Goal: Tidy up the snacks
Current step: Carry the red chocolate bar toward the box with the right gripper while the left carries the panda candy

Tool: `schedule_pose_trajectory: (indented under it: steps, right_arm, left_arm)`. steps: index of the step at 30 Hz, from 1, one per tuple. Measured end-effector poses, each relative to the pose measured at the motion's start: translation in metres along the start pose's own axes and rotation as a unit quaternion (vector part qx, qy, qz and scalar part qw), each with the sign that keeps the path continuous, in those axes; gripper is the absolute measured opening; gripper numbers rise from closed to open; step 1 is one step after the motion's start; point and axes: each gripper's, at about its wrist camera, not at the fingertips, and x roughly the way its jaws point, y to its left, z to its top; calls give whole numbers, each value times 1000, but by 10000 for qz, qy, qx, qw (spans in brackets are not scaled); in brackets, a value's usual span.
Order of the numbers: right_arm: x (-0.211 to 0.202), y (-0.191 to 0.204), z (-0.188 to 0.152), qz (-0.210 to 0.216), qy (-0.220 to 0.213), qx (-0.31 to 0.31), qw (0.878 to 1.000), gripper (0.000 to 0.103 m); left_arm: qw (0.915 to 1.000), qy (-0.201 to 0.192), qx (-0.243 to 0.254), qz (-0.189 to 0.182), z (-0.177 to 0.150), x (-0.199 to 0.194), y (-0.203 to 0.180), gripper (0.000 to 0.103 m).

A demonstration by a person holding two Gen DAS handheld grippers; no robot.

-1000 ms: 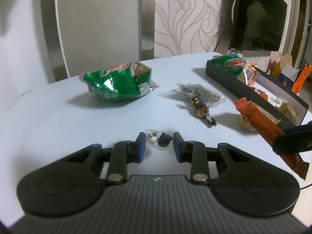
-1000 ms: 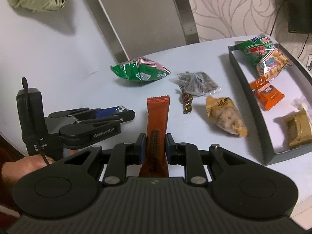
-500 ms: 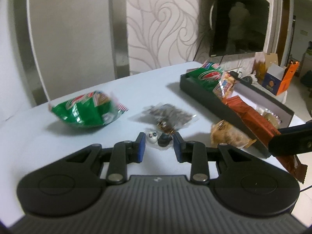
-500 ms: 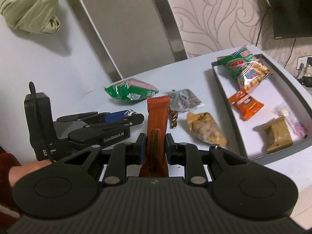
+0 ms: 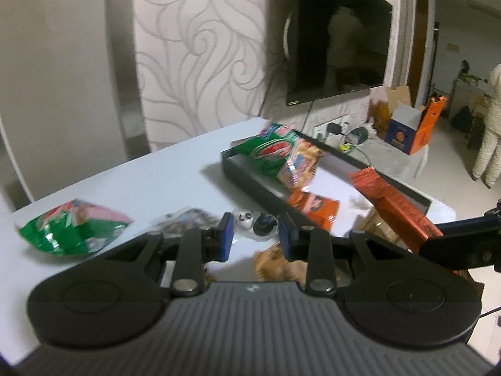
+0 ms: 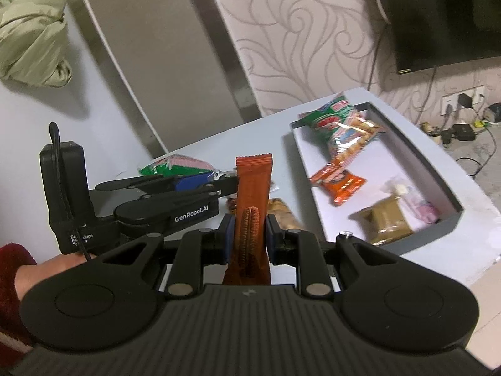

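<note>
The right claw (image 6: 247, 235) is clamped on an orange bar (image 6: 252, 194), which stands upright between its pads above the desk (image 6: 444, 260), left of the tray (image 6: 438, 169). The left claw (image 5: 255, 235) holds a small panda candy (image 5: 255, 221) between its blue pads. A green bag (image 5: 70, 230) lies on the desk; another green bag (image 5: 272, 153) rests in the tray.

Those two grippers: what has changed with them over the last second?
Both have swung toward the dark tray, which now fills more of each view. The right gripper still clamps the orange-brown snack bar; the left gripper still holds the small panda candy. Nothing was picked up or released, and the snacks on the table lie unmoved.
</note>
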Motion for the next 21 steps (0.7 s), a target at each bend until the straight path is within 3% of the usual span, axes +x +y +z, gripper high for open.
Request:
schedule_pose_trajectory:
  steps: [12,21]
  right_arm:
    - [-28,-37,5,-426,-213,284,9985,25]
    - [-21,-71,18,-690,-328,358,9964,25]
  left_arm:
    - [9991,-102,239,-332,25,24,-37,34]
    - [9979,-320,424,-362,60,53,-61,34]
